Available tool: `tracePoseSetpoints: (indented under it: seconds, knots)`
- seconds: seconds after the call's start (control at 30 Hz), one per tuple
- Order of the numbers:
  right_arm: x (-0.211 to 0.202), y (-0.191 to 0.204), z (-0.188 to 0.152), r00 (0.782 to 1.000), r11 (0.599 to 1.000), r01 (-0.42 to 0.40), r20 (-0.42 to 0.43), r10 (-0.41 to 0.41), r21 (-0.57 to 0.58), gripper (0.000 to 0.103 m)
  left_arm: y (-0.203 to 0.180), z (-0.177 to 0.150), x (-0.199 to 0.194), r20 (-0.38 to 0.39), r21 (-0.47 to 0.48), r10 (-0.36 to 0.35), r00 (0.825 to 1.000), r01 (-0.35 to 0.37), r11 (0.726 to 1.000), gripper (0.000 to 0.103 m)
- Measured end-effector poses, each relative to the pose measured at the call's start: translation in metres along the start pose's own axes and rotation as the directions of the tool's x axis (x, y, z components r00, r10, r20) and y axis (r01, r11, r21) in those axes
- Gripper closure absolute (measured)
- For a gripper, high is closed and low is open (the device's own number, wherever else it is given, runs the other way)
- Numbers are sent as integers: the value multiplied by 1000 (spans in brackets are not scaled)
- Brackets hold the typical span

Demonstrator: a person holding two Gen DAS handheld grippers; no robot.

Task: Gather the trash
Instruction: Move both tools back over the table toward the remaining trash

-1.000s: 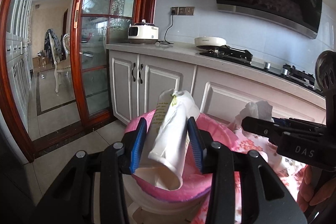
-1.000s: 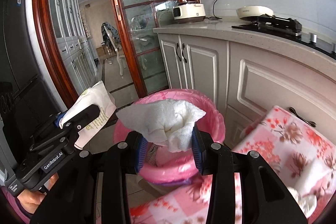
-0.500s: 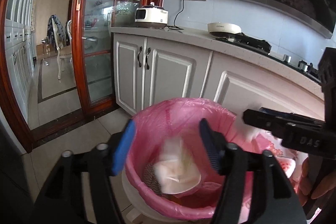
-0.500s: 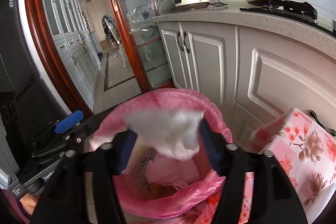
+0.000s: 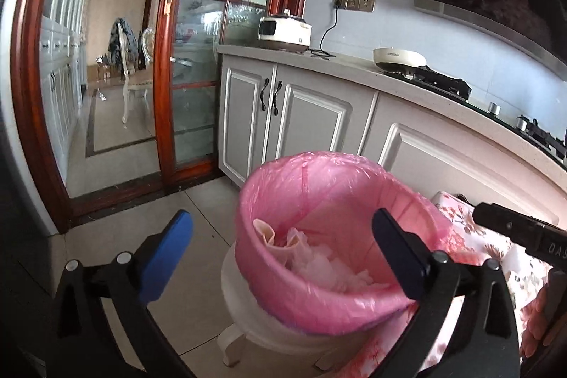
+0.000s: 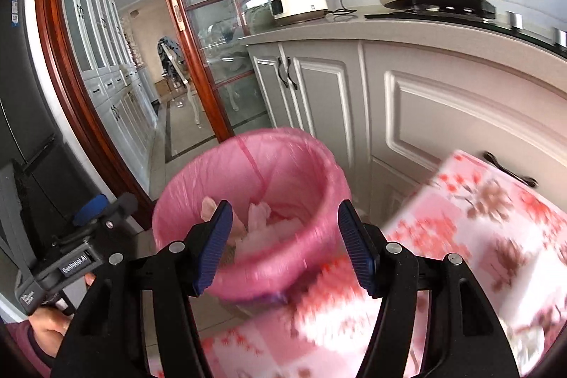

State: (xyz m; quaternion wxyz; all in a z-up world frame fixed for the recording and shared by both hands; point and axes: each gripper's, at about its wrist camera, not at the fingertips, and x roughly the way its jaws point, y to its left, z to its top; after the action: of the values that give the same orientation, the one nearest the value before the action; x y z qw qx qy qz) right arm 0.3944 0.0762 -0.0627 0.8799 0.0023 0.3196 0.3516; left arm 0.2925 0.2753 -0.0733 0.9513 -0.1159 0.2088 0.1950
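Left gripper (image 5: 280,238): jaws wide apart, empty, above the bin.
Right gripper (image 6: 285,248): jaws apart, empty.
Bin (image 5: 319,275): pink-lined, on the floor.
Trash (image 5: 319,266): white paper inside bin, at 6 o'clock of the cabinets (image 5: 283,116).
Table (image 6: 478,236): floral cloth, at bin's 3 o'clock.

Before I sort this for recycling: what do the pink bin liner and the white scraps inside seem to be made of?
The pink bin liner looks like thin glossy plastic film: translucent, wrinkled, with shiny highlights where it folds over the rim. The white scraps look like soft matte tissue paper, crumpled and limp; through the pink glow I can't rule out thin plastic.
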Motion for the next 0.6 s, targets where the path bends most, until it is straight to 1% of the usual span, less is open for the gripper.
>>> tracePoseSetpoints:
  seconds: [0.17,0.33,0.47,0.53,0.6]
  knots:
    - [-36,-5,-35,998,998,58,-13,-58,9,41,-25,-22,-31,-21,51,-20,1000,21,998,5]
    - [-78,-19,-67,995,994,104,-4,-104,27,41,-51,-48,-64,-41,52,-77,996,79,996,5]
    - [-109,-33,-88,988,986,156,10,-157,58,41,-77,-62,-84,-50,78,-126,991,129,989,5]
    - [-123,-39,-97,983,981,181,14,-183,65,41,-93,-70,-95,-58,105,-166,984,171,980,5]
    - [-136,-45,-107,978,976,206,13,-207,64,41,-109,-75,-103,-52,139,-181,982,187,973,5]
